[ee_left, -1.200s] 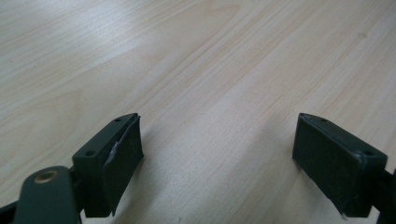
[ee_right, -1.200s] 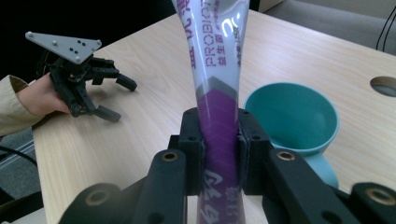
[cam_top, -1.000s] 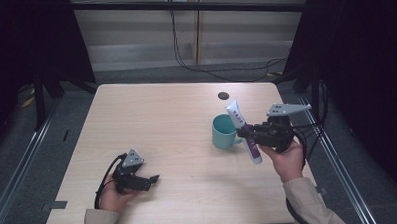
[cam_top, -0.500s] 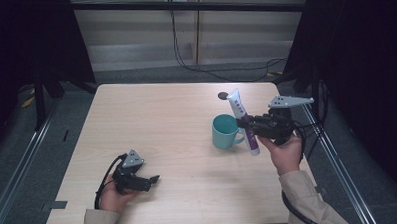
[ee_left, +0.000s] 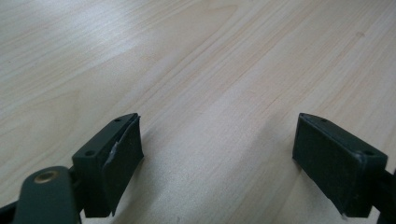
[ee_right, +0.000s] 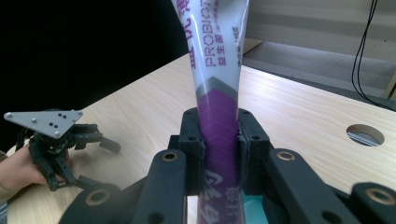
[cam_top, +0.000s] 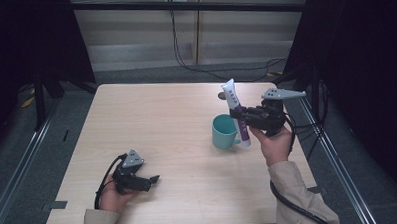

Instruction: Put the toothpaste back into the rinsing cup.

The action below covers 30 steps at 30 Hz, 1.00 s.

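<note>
**Tube raised and tilted above the mug**

Since the earlier frames, the toothpaste tube has been lifted higher and swung toward the far side of the table, while the left gripper has been left where it was.

The table is seen as a pale wood-grain slab with rounded corners and a matte, finely streaked surface; a small round cable hole is cut into it beyond the right gripper's jaws. Dark curtains and a grey floor are seen around it.

The teal mug is seen as a smooth, round, open-topped cup with a handle on its near side; it stands on the table just beside and below the right jaws, and its rim is glimpsed under them in the right gripper view.

The tube is a soft, glossy plastic form, white at its flat crimped end and purple toward its lower part, printed with lettering. It is held tilted, the crimped end uppermost, its purple section pinched between the jaws and its lower end reaching down beside the mug.

The right gripper is closed firmly on the tube, its blocky black pads pressed flat against both sides.

The left gripper is held low over bare wood with its jaws spread wide and nothing between them; its pads are seen as matte black wedges.
</note>
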### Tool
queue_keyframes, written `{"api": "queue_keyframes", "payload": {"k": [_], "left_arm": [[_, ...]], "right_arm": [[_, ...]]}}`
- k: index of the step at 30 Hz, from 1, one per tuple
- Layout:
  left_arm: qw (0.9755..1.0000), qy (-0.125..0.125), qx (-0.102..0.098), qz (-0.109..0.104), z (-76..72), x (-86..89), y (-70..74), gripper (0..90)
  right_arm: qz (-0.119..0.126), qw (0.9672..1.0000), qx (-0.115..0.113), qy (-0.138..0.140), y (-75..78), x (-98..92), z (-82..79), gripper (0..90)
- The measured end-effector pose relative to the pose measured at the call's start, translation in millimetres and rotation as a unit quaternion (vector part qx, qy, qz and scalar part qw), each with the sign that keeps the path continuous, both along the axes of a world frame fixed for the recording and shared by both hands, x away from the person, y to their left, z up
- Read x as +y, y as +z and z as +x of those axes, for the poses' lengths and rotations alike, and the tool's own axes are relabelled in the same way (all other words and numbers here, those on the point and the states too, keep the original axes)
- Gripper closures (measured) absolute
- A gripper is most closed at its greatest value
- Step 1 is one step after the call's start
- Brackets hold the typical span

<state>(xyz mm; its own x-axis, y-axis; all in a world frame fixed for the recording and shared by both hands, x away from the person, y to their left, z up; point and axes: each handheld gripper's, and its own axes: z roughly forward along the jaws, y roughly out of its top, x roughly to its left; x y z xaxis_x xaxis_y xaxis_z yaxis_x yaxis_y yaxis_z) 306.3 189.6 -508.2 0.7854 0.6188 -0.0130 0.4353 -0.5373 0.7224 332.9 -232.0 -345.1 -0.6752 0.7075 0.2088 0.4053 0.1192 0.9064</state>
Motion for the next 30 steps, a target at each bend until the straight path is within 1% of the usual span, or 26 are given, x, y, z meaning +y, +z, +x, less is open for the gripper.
{"api": "queue_keyframes", "payload": {"k": [6, 10, 11, 13, 17, 21, 23, 25, 26, 28, 30], "left_arm": [[1.0, -0.001, 0.001, -0.003, 0.2, 0.0, -0.2, 15.4], [1.0, -0.001, 0.001, -0.002, 0.3, 0.2, -0.1, 15.4], [1.0, -0.002, 0.006, -0.005, 0.1, 0.2, -0.1, 15.4], [1.0, -0.002, 0.003, -0.003, 0.5, 0.6, 0.1, 15.4], [1.0, -0.002, 0.006, -0.005, 0.1, 0.2, -0.1, 15.4], [1.0, -0.002, 0.006, -0.005, 0.1, 0.2, -0.1, 15.4], [1.0, -0.002, 0.0, -0.002, 0.3, 0.2, -0.2, 15.4], [1.0, -0.002, 0.006, -0.005, 0.1, 0.2, -0.1, 15.4], [1.0, -0.002, 0.006, -0.005, 0.2, 0.2, -0.1, 15.4], [1.0, -0.003, 0.003, -0.003, 0.6, 0.8, 0.2, 15.4], [1.0, -0.003, 0.005, -0.005, 0.3, 0.5, 0.0, 15.4]], "right_arm": [[0.002, 1.0, 0.002, -0.002, -4.2, 3.3, 7.5, 75.4], [-0.002, 1.0, 0.001, -0.004, -5.6, 5.7, 11.4, 75.4], [-0.003, 1.0, 0.001, -0.003, -6.1, 6.7, 12.9, 75.4], [-0.003, 1.0, 0.0, -0.003, -6.6, 8.4, 15.3, 75.5], [0.002, 1.0, -0.002, -0.002, -6.9, 11.7, 19.5, 75.3], [0.003, 1.0, -0.005, -0.006, -7.8, 13.1, 22.9, 75.3], [0.007, 0.9999, -0.006, -0.007, -8.6, 13.3, 25.5, 75.3], [0.006, 0.9999, -0.009, -0.011, -9.1, 13.6, 27.9, 75.3], [0.01, 0.9999, -0.007, -0.011, -10.0, 13.5, 30.6, 75.3], [0.01, 0.9998, -0.007, -0.013, -10.4, 13.8, 31.7, 75.3], [0.009, 0.9998, -0.008, -0.014, -11.5, 14.5, 33.9, 75.3]]}}
